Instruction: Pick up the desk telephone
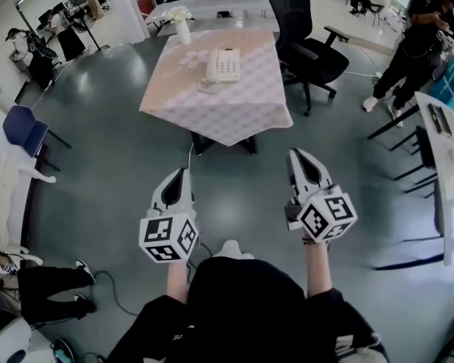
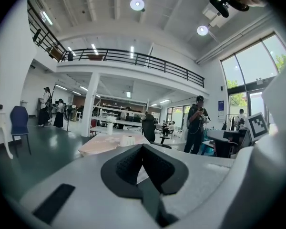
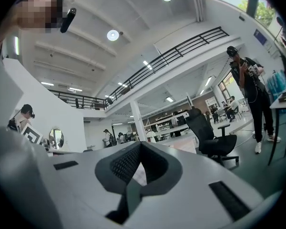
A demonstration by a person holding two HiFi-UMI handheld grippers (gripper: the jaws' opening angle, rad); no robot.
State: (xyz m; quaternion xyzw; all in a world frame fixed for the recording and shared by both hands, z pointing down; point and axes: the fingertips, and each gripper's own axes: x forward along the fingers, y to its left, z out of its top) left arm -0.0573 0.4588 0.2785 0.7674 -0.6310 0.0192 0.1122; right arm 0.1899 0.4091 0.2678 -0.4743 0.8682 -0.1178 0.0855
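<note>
The white desk telephone lies on a table with a pale pink checked cloth, far ahead in the head view. Beside it stands a white vase of flowers. My left gripper and right gripper are held side by side over the grey floor, well short of the table, both pointing towards it. Both are shut with nothing between the jaws. In the left gripper view the telephone shows small above the shut left gripper. In the right gripper view the shut right gripper covers most of the table.
A black office chair stands at the table's right side. A white desk runs along the right edge and a blue chair sits at the left. People stand at the far right; someone's legs show at the lower left.
</note>
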